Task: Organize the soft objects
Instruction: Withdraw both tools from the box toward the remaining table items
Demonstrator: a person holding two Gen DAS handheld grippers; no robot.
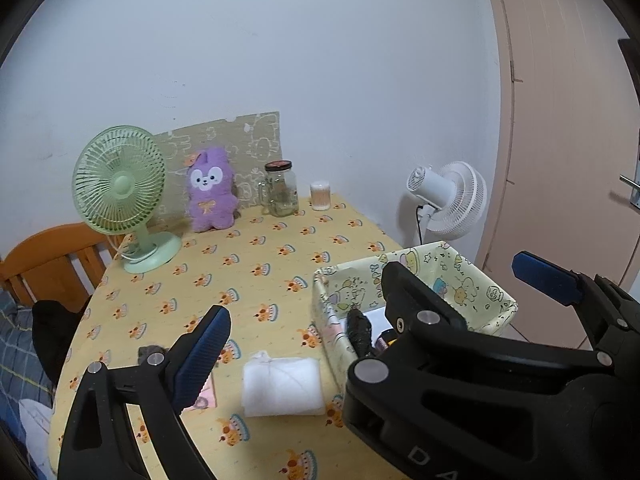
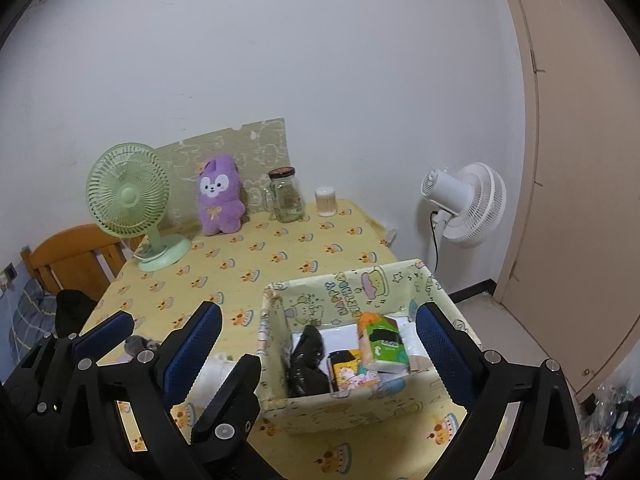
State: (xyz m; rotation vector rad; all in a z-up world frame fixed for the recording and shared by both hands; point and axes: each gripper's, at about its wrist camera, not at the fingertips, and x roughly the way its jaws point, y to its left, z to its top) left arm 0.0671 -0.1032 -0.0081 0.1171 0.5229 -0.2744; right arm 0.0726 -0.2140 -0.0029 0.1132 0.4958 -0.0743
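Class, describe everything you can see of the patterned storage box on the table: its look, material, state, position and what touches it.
The storage box is rectangular, open-topped, apparently soft fabric, pale yellow with cartoon prints and lettering. It stands upright on the yellow tablecloth near the table's front right. Inside lie a black bundle, a green-and-orange tissue pack, a small colourful packet and something white beneath. The right gripper, open, is in front of it without touching.

The tabletop [image 2: 280, 256] is being covered in pale yellow cloth patterned with small orange cakes, and the storage box [image 2: 348, 296] is being wrapped in light yellow cartoon print. Purple fur is being worn by the plush toy [image 2: 220, 200], mint green by the desk fan [image 2: 128, 196], and orange and green by the tissue pack [image 2: 382, 342].
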